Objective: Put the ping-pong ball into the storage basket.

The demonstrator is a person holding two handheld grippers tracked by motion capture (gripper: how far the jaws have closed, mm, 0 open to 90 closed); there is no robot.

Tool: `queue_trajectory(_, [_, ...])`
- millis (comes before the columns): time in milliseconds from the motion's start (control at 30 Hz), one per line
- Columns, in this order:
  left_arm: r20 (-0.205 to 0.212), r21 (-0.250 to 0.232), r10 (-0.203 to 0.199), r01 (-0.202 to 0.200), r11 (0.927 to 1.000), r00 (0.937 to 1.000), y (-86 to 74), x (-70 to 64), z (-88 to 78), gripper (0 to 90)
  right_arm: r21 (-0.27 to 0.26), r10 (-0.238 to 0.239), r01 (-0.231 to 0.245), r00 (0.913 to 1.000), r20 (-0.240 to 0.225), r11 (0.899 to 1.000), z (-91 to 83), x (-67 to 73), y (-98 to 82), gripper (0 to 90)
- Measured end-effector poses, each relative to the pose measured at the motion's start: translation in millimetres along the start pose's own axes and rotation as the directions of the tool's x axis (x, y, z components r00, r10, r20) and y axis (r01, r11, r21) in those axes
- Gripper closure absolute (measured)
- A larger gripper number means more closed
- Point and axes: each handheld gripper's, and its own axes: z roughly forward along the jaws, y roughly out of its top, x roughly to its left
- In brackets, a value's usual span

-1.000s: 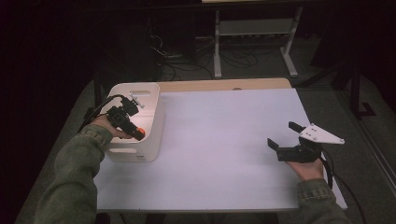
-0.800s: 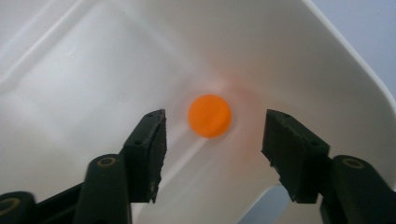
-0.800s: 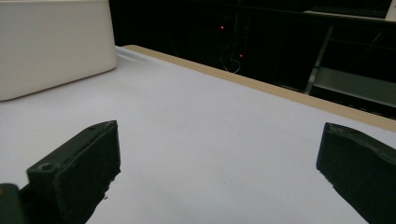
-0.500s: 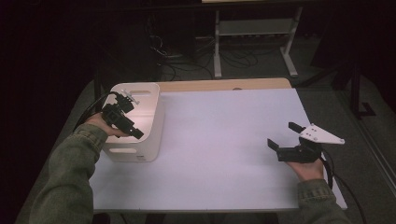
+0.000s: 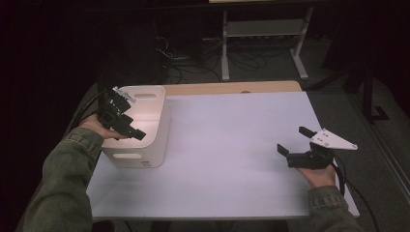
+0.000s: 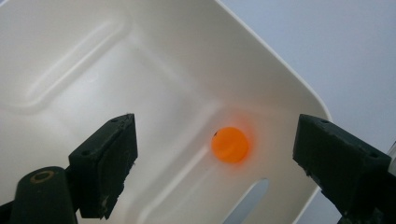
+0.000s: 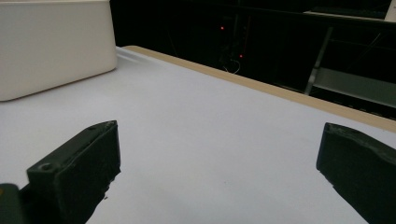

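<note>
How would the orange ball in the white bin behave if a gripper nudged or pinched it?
The orange ball looks round and smooth, so it would probably roll across the floor of the white bin at a nudge. It may squirt out of a pinch by the open left gripper. It seems light, though that is uncertain.

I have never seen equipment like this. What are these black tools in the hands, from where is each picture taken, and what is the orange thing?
A person holds a hand-held gripper in each hand: the left gripper and the right gripper. Each has two black fingers that can pinch things. One camera looks down from above the white table. The other two cameras ride on the grippers and look along their fingers. The left gripper, open, is over a white plastic bin and looks into it; an orange ball lies on the bin's bottom. The right gripper, also open, is above bare table. Neither holds anything.
</note>
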Motion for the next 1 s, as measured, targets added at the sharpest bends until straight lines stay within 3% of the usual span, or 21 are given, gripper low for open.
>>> queue_trajectory(300, [-0.011, -0.022, -0.018, 0.017, 0.9996, 0.9998, 0.2, -0.3, -7.6, 0.0, -0.001, -0.003, 0.003, 1.0000, 0.002, 1.000, -0.9, 0.2, 0.2, 0.0])
queue_trajectory(400, [-0.005, -0.076, -0.033, 0.033, 0.9965, 0.9994, -1.4, 0.3, -15.4, 0.0, -0.001, -0.003, 0.003, 1.0000, 0.001, 1.000, -1.0, 0.3, 0.2, 0.0])
queue_trajectory(700, [-0.016, -0.133, -0.020, 0.017, 0.9910, 0.9997, -6.8, -2.1, -24.7, 0.0, -0.002, -0.005, 0.005, 1.0000, 0.001, 1.000, -0.9, 0.3, 0.1, 0.0])
queue_trajectory(767, [-0.009, -0.156, -0.022, 0.021, 0.9876, 0.9997, -8.9, -2.4, -26.9, 0.0, -0.001, -0.004, 0.004, 1.0000, 0.002, 1.000, -0.8, 0.3, 0.0, 0.0])
queue_trajectory(800, [-0.001, -0.189, -0.017, 0.017, 0.9818, 0.9998, -10.9, -4.3, -29.8, 0.0, 0.000, -0.004, 0.004, 1.0000, 0.002, 1.000, -0.7, 0.3, -0.1, 0.0])
queue_trajectory(833, [-0.001, -0.189, -0.017, 0.017, 0.9818, 0.9998, -10.9, -4.3, -29.8, 0.0, 0.000, -0.004, 0.004, 1.0000, 0.002, 1.000, -0.7, 0.3, -0.1, 0.0])
queue_trajectory(933, [-0.004, -0.243, -0.021, 0.019, 0.9697, 0.9998, -15.1, -7.9, -34.5, 0.0, 0.001, -0.002, 0.002, 1.0000, 0.001, 1.000, -0.8, 0.5, -0.3, 0.0])
queue_trajectory(1000, [-0.004, -0.253, -0.021, 0.019, 0.9672, 0.9998, -16.3, -8.6, -34.6, 0.0, 0.000, -0.004, 0.004, 1.0000, 0.000, 1.000, -0.9, 0.6, -0.1, 0.0])
